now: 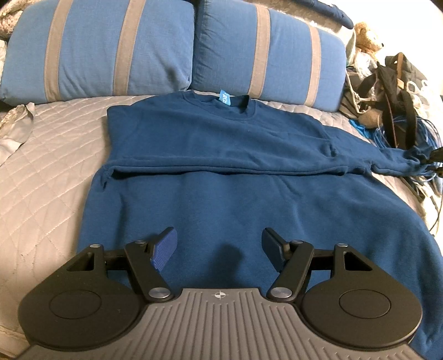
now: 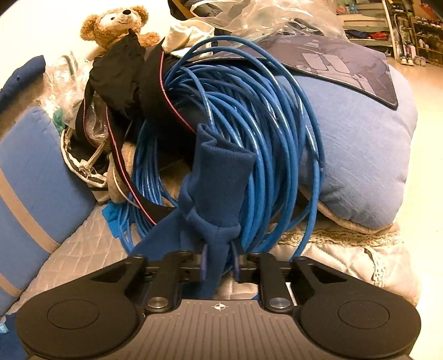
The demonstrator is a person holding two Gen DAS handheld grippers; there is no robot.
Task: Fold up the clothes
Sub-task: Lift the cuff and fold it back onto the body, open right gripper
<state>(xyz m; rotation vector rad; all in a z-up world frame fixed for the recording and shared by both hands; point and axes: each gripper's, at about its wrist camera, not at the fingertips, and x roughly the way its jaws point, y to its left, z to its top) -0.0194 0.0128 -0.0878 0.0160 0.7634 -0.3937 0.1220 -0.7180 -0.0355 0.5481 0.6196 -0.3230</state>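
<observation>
A navy sweatshirt (image 1: 221,155) lies flat on the quilted bed, collar toward the pillows, its left sleeve folded across the chest. My left gripper (image 1: 218,243) hovers open over the lower body of the sweatshirt with nothing between its fingers. The right sleeve stretches out to the right edge of the left wrist view, where its cuff (image 1: 415,157) is bunched. In the right wrist view my right gripper (image 2: 220,260) is shut on that sleeve cuff (image 2: 218,180), which stands up from the pads in front of a coil of blue cable.
Two blue pillows with grey stripes (image 1: 110,49) line the head of the bed. A coil of blue cable (image 2: 249,124), black straps, plastic bags and a teddy bear (image 2: 119,25) crowd the right side, beside a light blue cushion (image 2: 360,152). The grey quilt (image 1: 49,155) is bare left of the sweatshirt.
</observation>
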